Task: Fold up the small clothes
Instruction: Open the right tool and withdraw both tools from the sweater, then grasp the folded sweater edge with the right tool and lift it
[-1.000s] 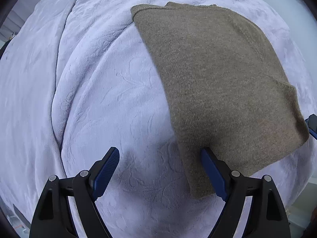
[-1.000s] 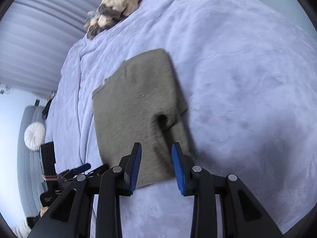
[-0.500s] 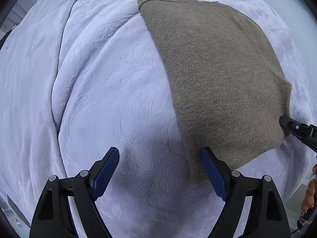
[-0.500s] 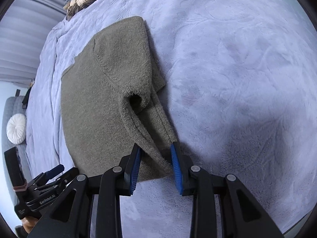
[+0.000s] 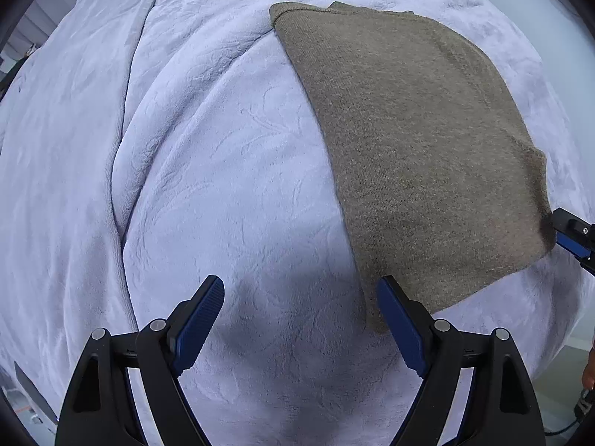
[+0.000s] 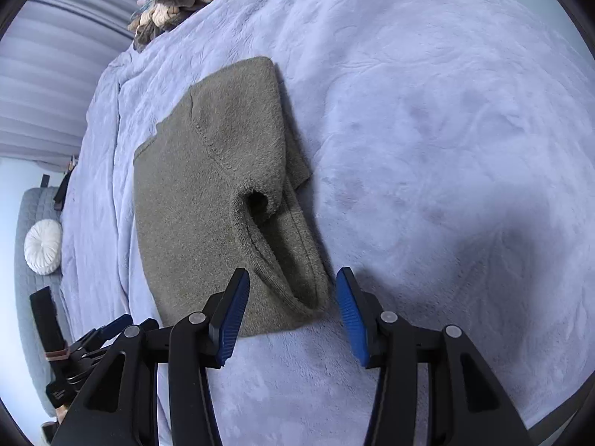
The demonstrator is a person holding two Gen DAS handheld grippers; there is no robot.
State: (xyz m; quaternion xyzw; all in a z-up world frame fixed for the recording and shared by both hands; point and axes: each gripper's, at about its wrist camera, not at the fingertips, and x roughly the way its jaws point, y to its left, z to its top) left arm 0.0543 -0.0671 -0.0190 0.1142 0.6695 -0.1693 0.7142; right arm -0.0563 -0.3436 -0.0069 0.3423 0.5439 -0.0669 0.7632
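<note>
On lavender bed (image 6: 427, 111), folded olive sweater (image 6: 193, 200) lies flat; left gripper (image 5: 299, 312) and right gripper (image 6: 292, 308) jaws spread at near edge, wide bedding beyond

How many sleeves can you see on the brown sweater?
1. On the folded brown sweater one short sleeve shows, lying on top near its right edge, its opening facing the right gripper. The other sleeve may be hidden in the fold.
</note>
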